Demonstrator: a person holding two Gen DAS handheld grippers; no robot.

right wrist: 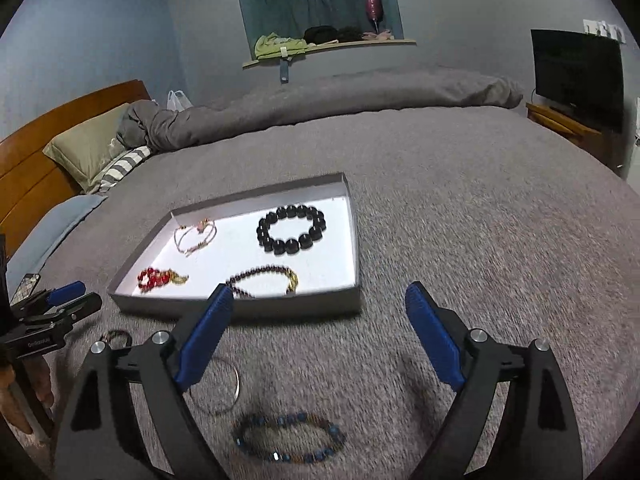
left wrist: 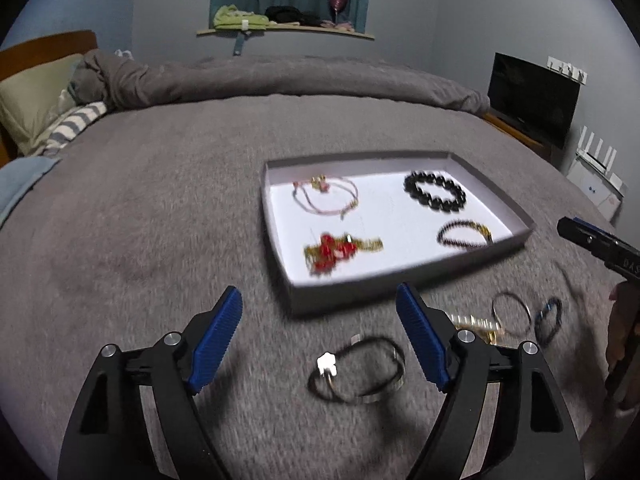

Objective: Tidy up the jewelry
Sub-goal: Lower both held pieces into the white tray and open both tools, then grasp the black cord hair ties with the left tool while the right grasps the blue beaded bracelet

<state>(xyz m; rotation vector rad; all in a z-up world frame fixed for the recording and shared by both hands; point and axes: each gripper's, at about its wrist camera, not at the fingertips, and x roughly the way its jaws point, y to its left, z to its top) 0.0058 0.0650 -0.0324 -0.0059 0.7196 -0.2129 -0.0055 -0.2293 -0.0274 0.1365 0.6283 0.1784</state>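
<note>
Bed (left wrist: pixel 160 220): tray (left wrist: pixel 400 276) holds four bracelets (left wrist: pixel 434 192).

Both claws match — the left claw (left wrist: pixel 320 340) and right claw (right wrist: pixel 320 340) have curved black arms with triangular cut-outs, round silver screws at the pivots, and ribbed blue pads (left wrist: pixel 218 340) inside. White lettering marks the right claw's body, at three o'clock from the left wrist.

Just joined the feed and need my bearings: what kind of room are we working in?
A bedroom, most likely. The jewelry tray sits on a bed covered by a grey blanket, with a pillow against a wooden headboard and a TV on a stand.
</note>
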